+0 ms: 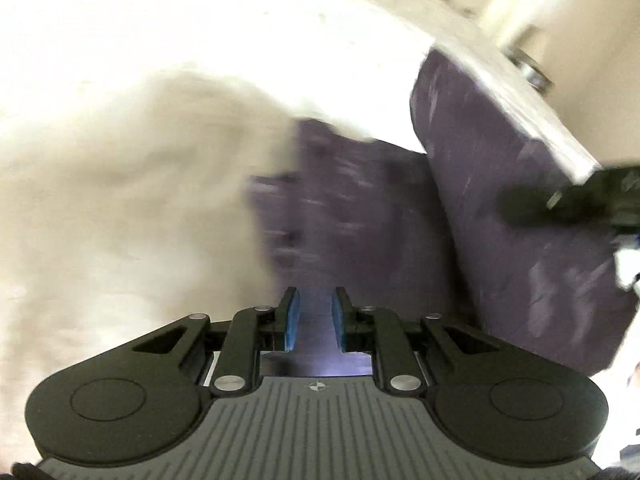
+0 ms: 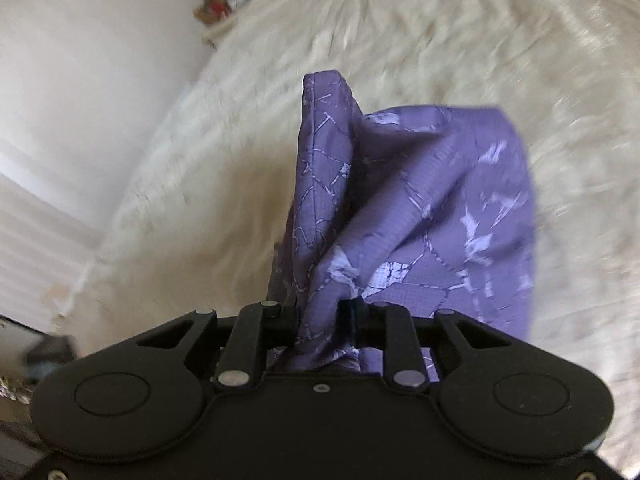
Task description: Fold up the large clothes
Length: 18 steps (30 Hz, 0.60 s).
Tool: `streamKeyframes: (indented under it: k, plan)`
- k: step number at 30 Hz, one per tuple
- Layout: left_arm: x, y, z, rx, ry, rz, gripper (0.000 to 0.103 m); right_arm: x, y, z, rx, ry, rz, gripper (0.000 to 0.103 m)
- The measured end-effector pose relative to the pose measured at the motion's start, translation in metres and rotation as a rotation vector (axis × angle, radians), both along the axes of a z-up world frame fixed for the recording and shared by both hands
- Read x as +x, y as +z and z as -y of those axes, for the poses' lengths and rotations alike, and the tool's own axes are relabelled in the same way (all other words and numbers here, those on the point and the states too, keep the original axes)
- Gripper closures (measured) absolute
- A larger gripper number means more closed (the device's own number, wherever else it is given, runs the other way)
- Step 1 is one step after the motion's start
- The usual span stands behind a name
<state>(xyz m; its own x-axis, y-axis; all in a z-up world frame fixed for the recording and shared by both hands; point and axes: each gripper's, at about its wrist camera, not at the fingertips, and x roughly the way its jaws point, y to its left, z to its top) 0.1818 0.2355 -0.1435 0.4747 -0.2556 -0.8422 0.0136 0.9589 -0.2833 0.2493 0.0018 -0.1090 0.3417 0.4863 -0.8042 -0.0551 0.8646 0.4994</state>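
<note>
Two grippers work: the right gripper (image 2: pixel 320 312) pinches bunched purple garment (image 2: pixel 420 208) lifted over the fuzzy white bedcover (image 2: pixel 440 32); the left gripper (image 1: pixel 316 316) stands parted, empty, cloth just ahead. It should probably grab a matching edge before folding.

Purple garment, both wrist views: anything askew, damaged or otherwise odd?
No damage shows. The purple garment is bunched in the right gripper, not gripped along a flat edge. The left gripper has fabric between its fingers, grip unclear. Both views are motion-blurred.
</note>
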Motion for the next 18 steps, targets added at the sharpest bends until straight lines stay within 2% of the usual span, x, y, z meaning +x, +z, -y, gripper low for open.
streamKeyframes:
  k: [4,6,8,9,12,15,18]
  plan:
    - [0.000,0.001,-0.038,0.019,0.074,-0.019,0.086,0.011,-0.037,-0.039,-0.044,0.050,-0.042,0.067]
    - [-0.002,0.000,-0.050,0.025,0.096,-0.028,0.086,0.014,-0.054,-0.054,-0.057,0.077,-0.059,0.058]
    - [-0.004,0.001,-0.056,0.022,0.109,-0.033,0.086,0.015,-0.062,-0.059,-0.023,0.101,-0.053,0.042]
    - [-0.003,0.002,-0.056,0.018,0.110,-0.032,0.086,0.012,-0.061,-0.060,0.011,0.113,-0.041,0.039]
    - [-0.001,0.015,-0.054,0.006,0.098,-0.007,0.086,0.007,-0.047,-0.054,0.138,0.133,0.005,0.039]
    - [0.010,0.029,-0.042,-0.015,0.067,0.048,0.086,0.001,-0.018,-0.034,0.179,0.094,0.091,0.039]
    - [0.022,0.045,-0.025,-0.038,0.001,0.109,0.085,-0.010,0.006,0.000,0.162,0.010,0.164,0.039]
